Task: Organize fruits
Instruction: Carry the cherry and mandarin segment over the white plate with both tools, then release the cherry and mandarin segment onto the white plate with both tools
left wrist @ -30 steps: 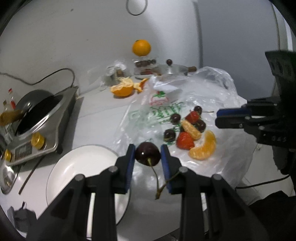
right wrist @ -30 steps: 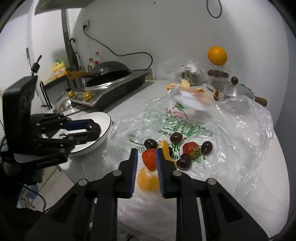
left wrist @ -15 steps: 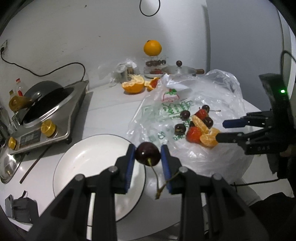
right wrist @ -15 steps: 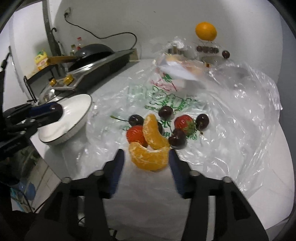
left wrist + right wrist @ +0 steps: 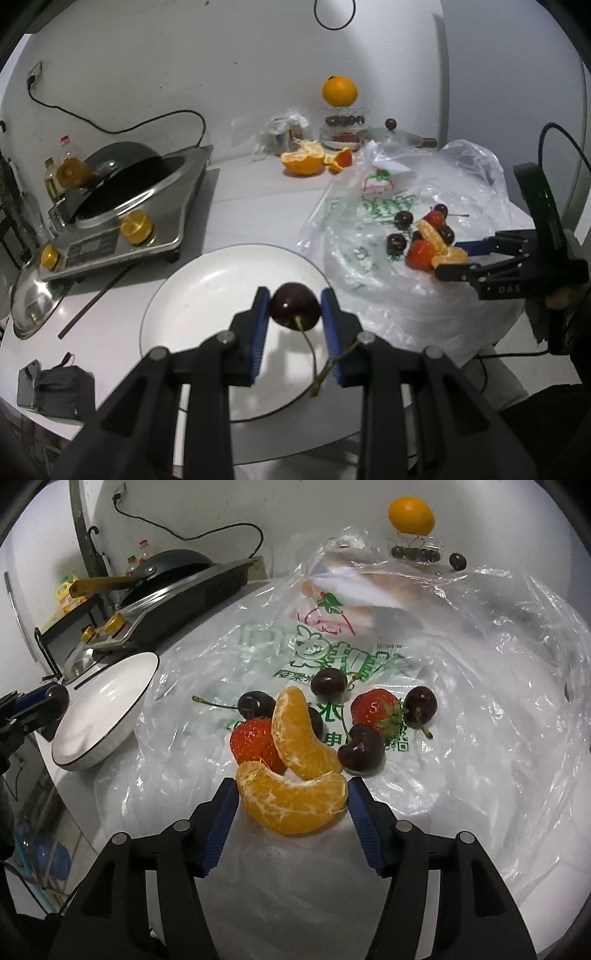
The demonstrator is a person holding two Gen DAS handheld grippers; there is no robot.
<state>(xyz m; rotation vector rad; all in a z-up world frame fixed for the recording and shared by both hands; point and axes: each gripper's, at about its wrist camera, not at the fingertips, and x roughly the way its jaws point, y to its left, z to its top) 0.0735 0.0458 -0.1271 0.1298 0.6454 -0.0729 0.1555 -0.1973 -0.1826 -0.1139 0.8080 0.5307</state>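
Cherry point(image 5: 294, 304) clamped in left gripper point(image 5: 294, 308) fingers over plate point(image 5: 207, 280) (release next); right gripper point(image 5: 291, 799) fingers, just opened wide, straddle orange segment point(image 5: 291, 805), must close.

A glossy dark-red cherry point(image 5: 294, 305), stem hanging down, sits above a round white plate point(image 5: 192, 295) with a thin dark rim. On a crinkled clear plastic bag point(image 5: 480, 686) printed in green lie two peeled orange segments point(image 5: 291, 801), two red strawberries point(image 5: 375, 709) and several dark cherries point(image 5: 360, 749), clustered together and touching.
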